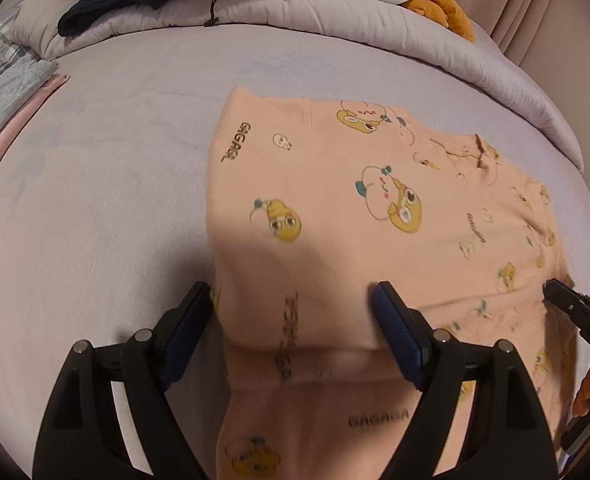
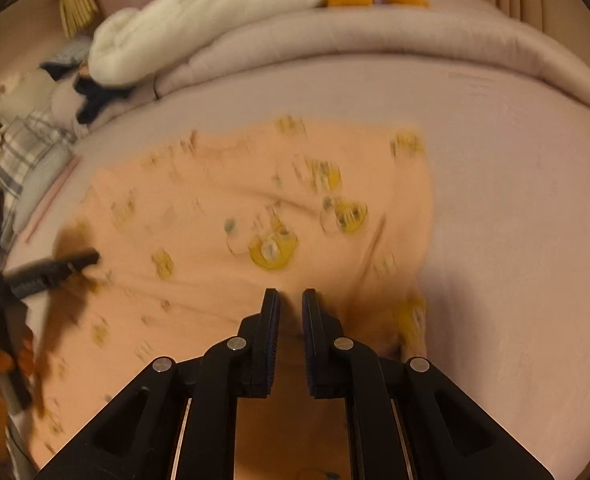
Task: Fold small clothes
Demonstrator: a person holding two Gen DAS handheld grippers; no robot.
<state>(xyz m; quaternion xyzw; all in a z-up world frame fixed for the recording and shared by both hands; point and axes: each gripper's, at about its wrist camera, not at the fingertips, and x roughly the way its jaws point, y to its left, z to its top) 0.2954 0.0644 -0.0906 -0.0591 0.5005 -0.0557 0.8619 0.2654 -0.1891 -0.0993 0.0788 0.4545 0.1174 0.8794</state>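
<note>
Peach garment (image 1: 335, 208) with yellow cartoon-duck prints and black "GAGAGA" lettering, spread flat across centre and right of left wrist frame. Near edge folded over itself at lower centre, doubled layer with cuff-like band below. Small wrinkles at upper right. In right wrist frame same garment (image 2: 223, 216) fills centre, motion-blurred.

A lilac bed (image 1: 115, 152) carries a peach printed garment (image 1: 335, 208), with a rolled duvet (image 1: 295, 12) behind.

Peach garment (image 2: 231, 216) motion-blurred in right view, prints unreadable, near edge cut off.
</note>
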